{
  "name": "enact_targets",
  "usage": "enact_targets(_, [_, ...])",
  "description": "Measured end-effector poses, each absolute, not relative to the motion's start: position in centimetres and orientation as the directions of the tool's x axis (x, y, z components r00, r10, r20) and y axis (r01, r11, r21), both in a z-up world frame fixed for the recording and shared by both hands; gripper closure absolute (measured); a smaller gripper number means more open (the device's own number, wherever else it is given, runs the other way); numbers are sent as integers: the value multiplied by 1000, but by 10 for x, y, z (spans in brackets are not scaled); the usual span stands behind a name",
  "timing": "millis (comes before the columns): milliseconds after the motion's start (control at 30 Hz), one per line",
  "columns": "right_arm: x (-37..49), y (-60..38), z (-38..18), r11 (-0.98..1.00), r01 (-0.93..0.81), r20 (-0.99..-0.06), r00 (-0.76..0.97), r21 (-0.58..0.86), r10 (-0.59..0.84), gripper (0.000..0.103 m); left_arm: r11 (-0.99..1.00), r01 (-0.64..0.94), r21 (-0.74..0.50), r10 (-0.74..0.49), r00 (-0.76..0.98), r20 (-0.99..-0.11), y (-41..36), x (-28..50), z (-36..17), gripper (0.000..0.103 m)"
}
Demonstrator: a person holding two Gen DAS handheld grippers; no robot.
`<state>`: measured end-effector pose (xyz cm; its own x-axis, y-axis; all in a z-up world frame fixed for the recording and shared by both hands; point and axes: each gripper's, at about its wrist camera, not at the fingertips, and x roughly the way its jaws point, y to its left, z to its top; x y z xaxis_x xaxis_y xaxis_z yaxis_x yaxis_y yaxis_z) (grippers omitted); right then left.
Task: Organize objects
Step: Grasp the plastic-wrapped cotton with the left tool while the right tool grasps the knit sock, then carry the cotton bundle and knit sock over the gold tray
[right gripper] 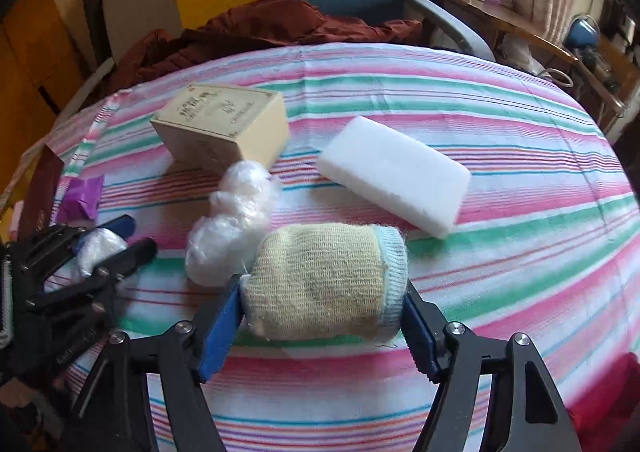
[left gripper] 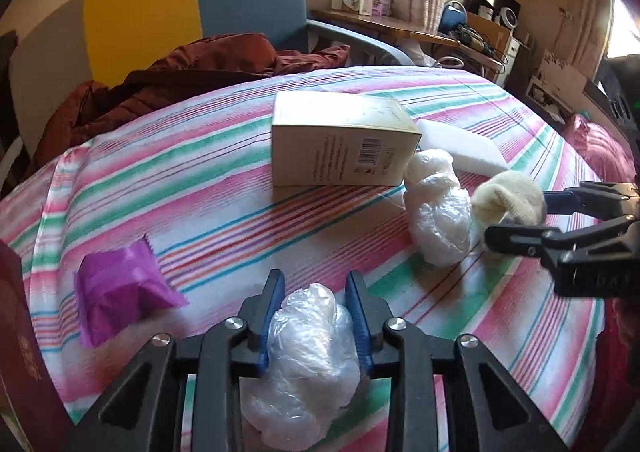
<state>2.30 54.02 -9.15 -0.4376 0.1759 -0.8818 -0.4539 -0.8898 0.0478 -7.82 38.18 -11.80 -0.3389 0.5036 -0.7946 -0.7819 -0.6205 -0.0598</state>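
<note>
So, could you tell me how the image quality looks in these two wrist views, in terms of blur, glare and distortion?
Left wrist view: sharp up close on the plastic bag, strong fisheye bowing of the striped cloth, and blown-out window glare at the right edge. Right wrist view: softer overall, the rolled sock and cardboard box slightly smeared, the same barrel curving, dark corners.

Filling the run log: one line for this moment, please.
left claw: shut on bag | right claw: shut on sock | box, sponge: untouched
</note>
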Motion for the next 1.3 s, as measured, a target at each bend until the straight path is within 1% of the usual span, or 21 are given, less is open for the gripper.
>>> enact_targets(167, [38,546,-72,-874,-483,-855,-470,40,220,30,-634,-767,-101,511,-318,-798,361,-63,-106,73])
enact_targets(267, [43,545,-60,-875,-478,-823,-525,75,216,30,-654,-749,-107,522,-344,-781,344,-52,-88,73])
enact_targets(400, [41,528,-44,-903,-413,-778,-604,119,174,30,-695,-716,-68,500,-413,-762,321,-42,-62,72])
enact_targets(567, [38,496,-34,-942,-310,-741,-662,132,114,30,-745,-666,-24,468,-498,-730,293,-38,-34,72])
enact_targets(700, [36,481,-32,-956,-256,-730,-679,140,75,30,-770,-637,-8,452,-537,-712,268,-33,-21,72])
enact_targets(833, [34,468,-33,-963,-220,-725,-688,156,39,30,-791,-611,-18,440,-548,-711,248,-31,-16,72])
enact_targets(1300, [21,420,-30,-974,-142,-744,-667,176,-37,30,-840,-540,-47,418,-589,-691,193,-32,-6,72])
